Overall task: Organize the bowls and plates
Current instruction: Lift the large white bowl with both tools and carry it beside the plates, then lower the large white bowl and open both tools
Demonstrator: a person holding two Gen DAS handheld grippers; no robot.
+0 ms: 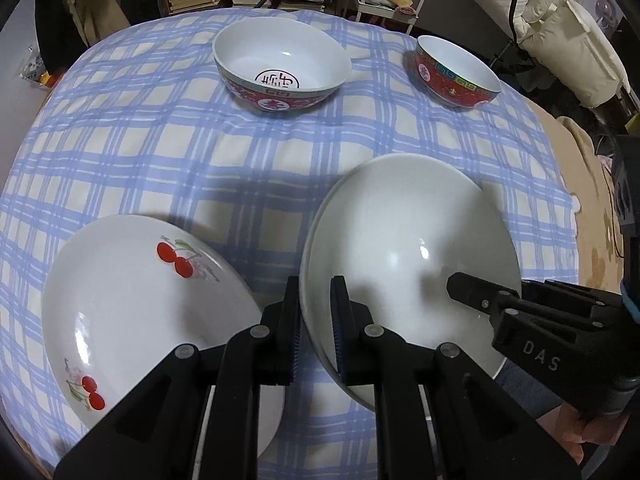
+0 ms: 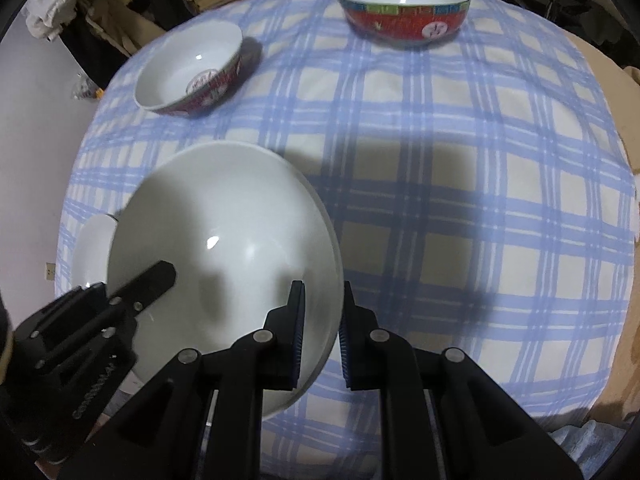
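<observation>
White plate sits near the front edge of the checked cloth that covers the surface, tilted, its rim held on two sides; left gripper has its fingers closed on the plate's left rim, one finger inside and one outside; right gripper straddles the right rim the same way, though a slight gap shows at the outer finger, so full contact is hard to tell; cherry plate lies just beside it on the left, apart from it, and looks like the stacking target; step in hand, as I judge it, is carrying the white plate over onto the cherry plate; to do it well, keep both grips even so the plate stays level, lift clear of the cherry plate's rim before moving sideways, centre it, lower gently, then release both sides together; large patterned bowl and small red bowl stand well apart at the far side, untouched.
</observation>
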